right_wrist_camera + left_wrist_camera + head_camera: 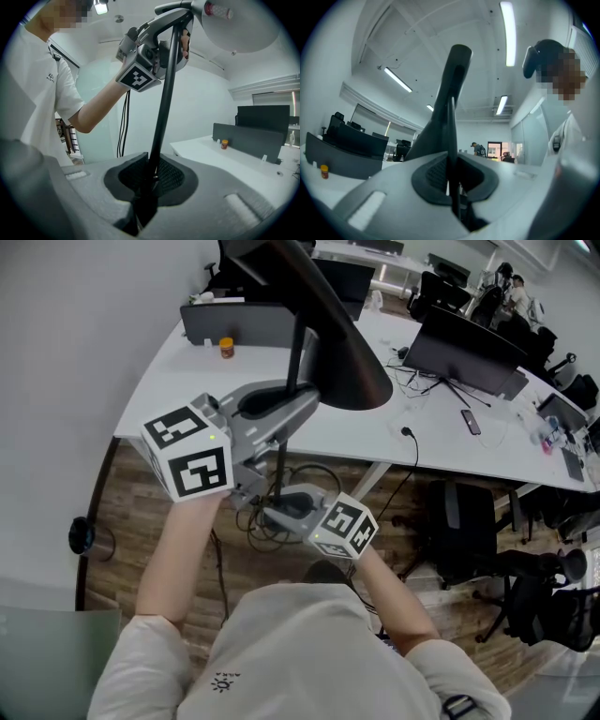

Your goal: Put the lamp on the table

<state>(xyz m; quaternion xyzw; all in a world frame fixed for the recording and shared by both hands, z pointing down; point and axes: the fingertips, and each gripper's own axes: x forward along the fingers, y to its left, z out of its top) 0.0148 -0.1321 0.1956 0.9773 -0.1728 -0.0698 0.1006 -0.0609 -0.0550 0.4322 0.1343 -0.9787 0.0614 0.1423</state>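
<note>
Jaws of left gripper (287, 405) were closed on lamp (337, 343) stem below the shade, right gripper's (281, 510) clamped lower, steadying it upright. Lamp was held aloft beside worktop (178, 381) edge, not yet placed.

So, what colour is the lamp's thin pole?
Black; the thin lamp pole shows best in the right gripper view.

No words or numbers to read anywhere: the cubes on the left gripper (292, 397) and right gripper (277, 510) show only black-and-white square markers, and the shirt's (281, 643) small print is too tiny.
</note>
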